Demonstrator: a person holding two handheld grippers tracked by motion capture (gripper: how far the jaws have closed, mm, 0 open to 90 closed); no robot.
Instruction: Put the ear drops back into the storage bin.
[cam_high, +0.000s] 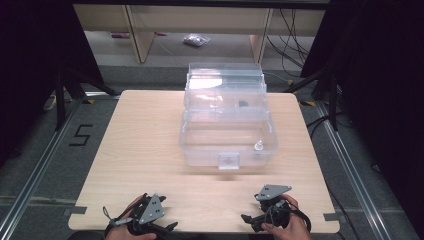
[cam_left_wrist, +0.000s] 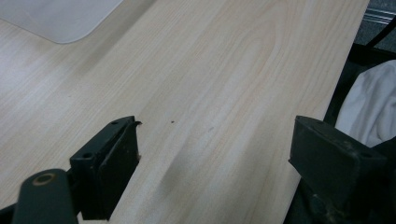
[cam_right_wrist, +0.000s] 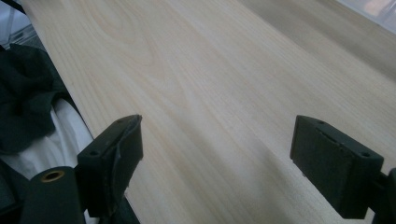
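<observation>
1. Two grippers sit low at the near edge of the surface, each in one of the person's hands, and both hands are cut off by the bottom of the high view.
2. Left gripper near the near-left corner: its own view shows the jaws spread wide over bare wood, nothing between them.
3. Right gripper near the near-right corner: same story in its own view, jaws wide apart, gripping nothing.
4. Clear plastic box stands open in the middle of the surface, towards the far edge, with its lid tipped back.
5. Hard to make out through the clear walls: a small white object in the box's near-right part, and a small dark object higher up by the lid. What they are, I cannot tell.
6. Writing: a black "5" marked on the floor off the left edge.
7. White cloth shows past the surface's edge in the left gripper view, cropped by the frame.
</observation>
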